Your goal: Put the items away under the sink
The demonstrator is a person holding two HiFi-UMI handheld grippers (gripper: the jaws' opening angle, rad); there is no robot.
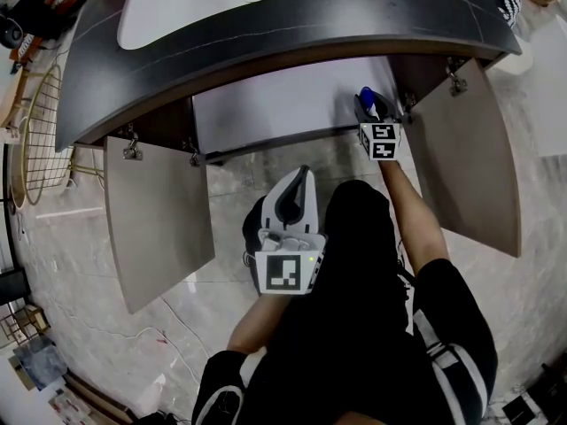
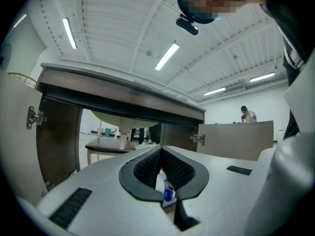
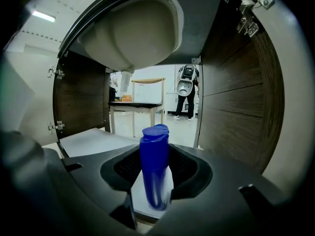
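The right gripper reached into the open cabinet beneath the sink, clamped on a blue bottle; the left gripper hung outside, jaws together.

Pale marbled floor tiles. Dark countertop with white sink basin, both vanity doors swung open. Gold wire rack at left. Strip lights on white panelled ceiling. Small table beyond.
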